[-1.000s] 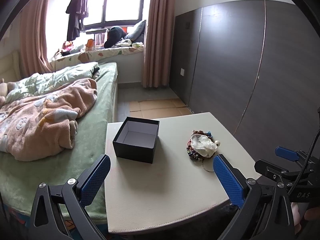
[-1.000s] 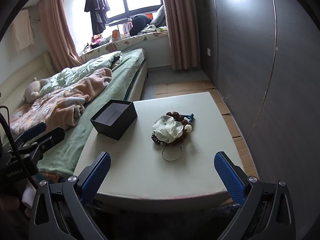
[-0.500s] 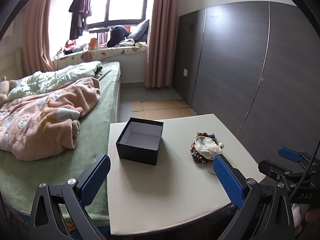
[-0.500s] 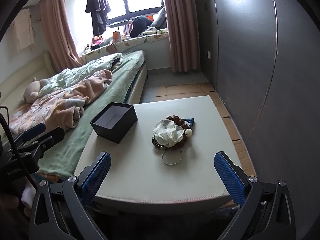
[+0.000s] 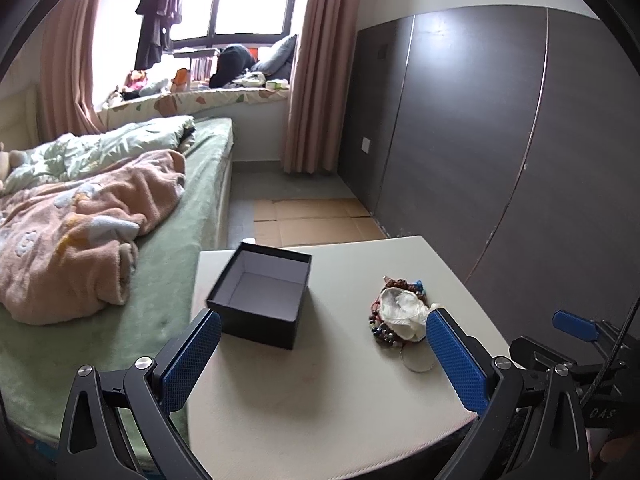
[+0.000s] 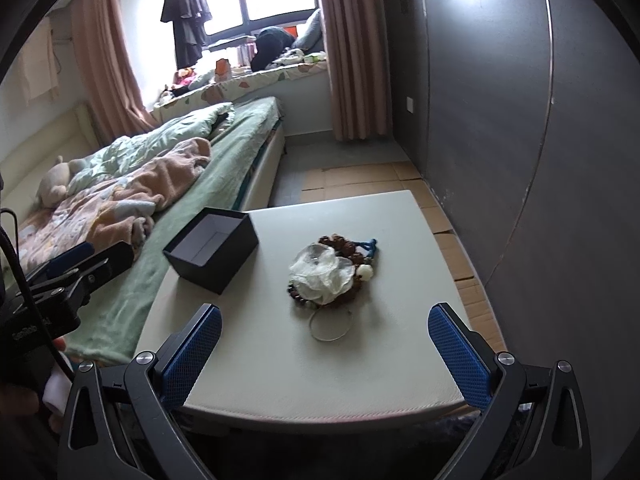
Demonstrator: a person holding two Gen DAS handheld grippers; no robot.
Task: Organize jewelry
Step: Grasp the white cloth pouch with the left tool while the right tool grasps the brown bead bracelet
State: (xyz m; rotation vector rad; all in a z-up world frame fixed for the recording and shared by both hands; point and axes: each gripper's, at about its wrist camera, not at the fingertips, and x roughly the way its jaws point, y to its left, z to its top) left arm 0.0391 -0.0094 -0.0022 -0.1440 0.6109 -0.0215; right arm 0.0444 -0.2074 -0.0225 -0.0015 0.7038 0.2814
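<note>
An open, empty black box point(image 5: 262, 294) point(image 6: 213, 250) stands on the left part of a small beige table point(image 5: 320, 400) point(image 6: 392, 240). To its right lies a jewelry pile: a white fabric flower point(image 5: 402, 312) point(image 6: 322, 274) on beaded bracelets point(image 6: 348, 246), with a thin silver ring bangle point(image 5: 418, 360) point(image 6: 329, 326) at the near side. My left gripper point(image 5: 320, 356) is open and empty over the table's near edge. My right gripper point(image 6: 325, 346) is open and empty, hovering before the bangle. Each gripper shows at the side of the other's view.
A bed point(image 5: 168, 264) with a green sheet and a pink blanket point(image 5: 80, 232) runs along the table's left side. A dark wardrobe wall point(image 5: 500, 140) stands to the right. Cardboard sheets point(image 5: 312, 220) lie on the floor beyond the table.
Both grippers have drifted slightly forward toward the table; the box and jewelry look a bit nearer. Nothing on the table has moved.
</note>
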